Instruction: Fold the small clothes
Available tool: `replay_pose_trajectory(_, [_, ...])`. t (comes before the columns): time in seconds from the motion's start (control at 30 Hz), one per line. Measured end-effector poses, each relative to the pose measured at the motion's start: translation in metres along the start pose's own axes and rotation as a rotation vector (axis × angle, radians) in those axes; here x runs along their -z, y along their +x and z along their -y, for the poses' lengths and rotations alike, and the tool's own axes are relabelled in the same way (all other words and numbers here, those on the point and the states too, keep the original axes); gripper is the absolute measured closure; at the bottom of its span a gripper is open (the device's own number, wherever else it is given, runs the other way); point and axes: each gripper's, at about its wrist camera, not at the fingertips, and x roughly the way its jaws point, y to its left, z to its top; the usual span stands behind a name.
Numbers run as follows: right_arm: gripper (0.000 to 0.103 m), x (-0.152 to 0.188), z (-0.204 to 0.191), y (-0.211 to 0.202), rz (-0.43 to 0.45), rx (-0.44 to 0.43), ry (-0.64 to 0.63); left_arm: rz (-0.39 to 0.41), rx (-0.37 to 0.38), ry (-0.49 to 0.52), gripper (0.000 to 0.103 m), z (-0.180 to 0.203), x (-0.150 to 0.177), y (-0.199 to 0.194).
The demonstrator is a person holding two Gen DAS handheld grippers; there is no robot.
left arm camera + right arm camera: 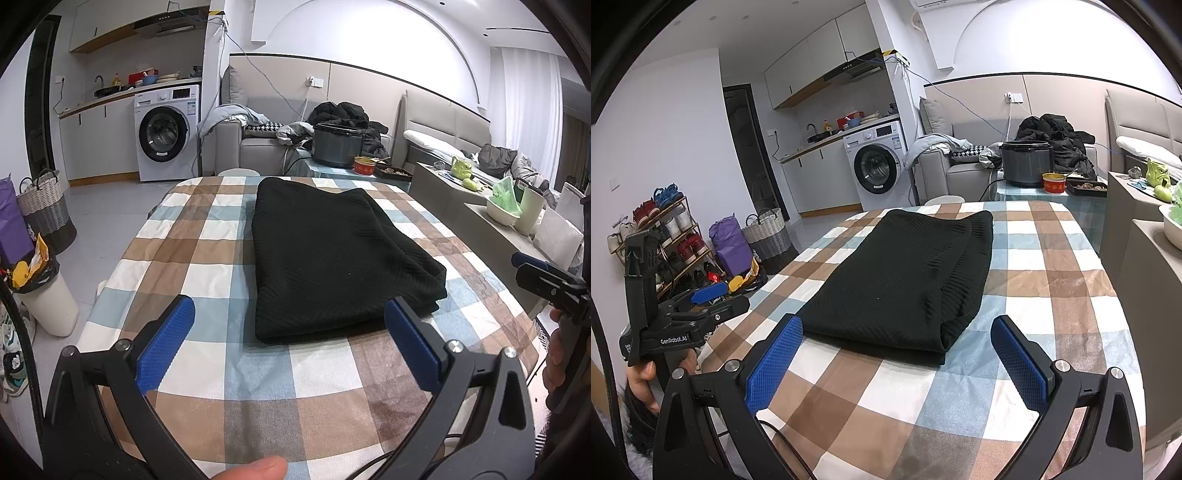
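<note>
Black ribbed knit garment (332, 254) — lying folded into a flat rectangle mid-way along the checked tablecloth (207, 236); left gripper (288, 332) and right gripper (897, 354) both spread wide, empty, near its front edge — fold apparently finished, perhaps one last halving or setting aside next.

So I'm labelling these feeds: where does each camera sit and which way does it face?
Left wrist: on the left gripper, facing across the checked table at the folded black garment; own open fingers, a thumb and the right gripper show.
Right wrist: on the right gripper, same direction; own open fingers and the left gripper show.
Shared: garment, table, washing machine.
</note>
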Motion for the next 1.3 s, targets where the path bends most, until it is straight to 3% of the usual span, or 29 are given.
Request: replay_pose_trajectory(1.3, [0.0,-0.001,0.0023,0.0003,0.0,-0.004,-0.004,0.002,0.0,0.002,0.001,-0.0006,-0.0007,-0.0012])
